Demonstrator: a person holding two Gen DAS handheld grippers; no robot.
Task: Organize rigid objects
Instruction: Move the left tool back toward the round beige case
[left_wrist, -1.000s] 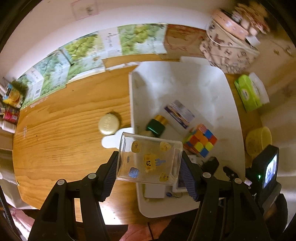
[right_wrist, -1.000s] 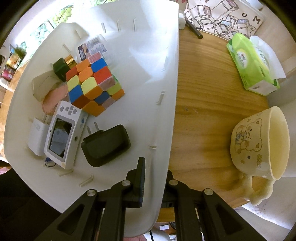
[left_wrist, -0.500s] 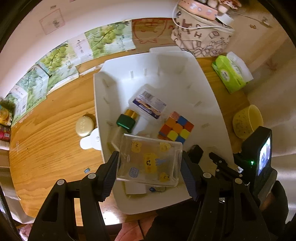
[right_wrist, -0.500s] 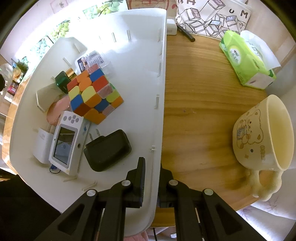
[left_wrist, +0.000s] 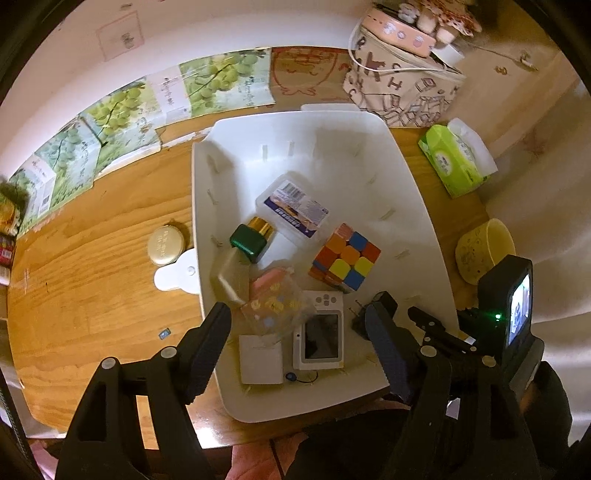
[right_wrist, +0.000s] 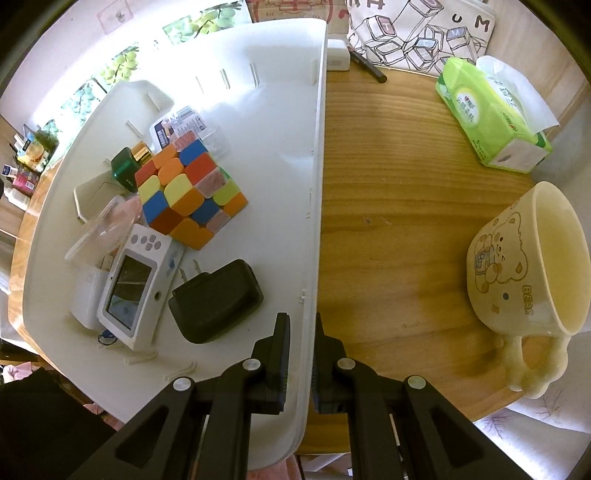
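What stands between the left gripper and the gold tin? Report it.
Nothing visible does. The gold tin sits on bare wood left of the white bin, and the open left gripper hovers over the bin's near end. A white lid lies beside the tin.

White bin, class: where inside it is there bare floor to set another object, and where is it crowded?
The white bin is bare across its far half, beyond the labelled plastic case, and along its right wall beside the puzzle cube. The near-left corner is crowded: clear box, handheld console, black charger.
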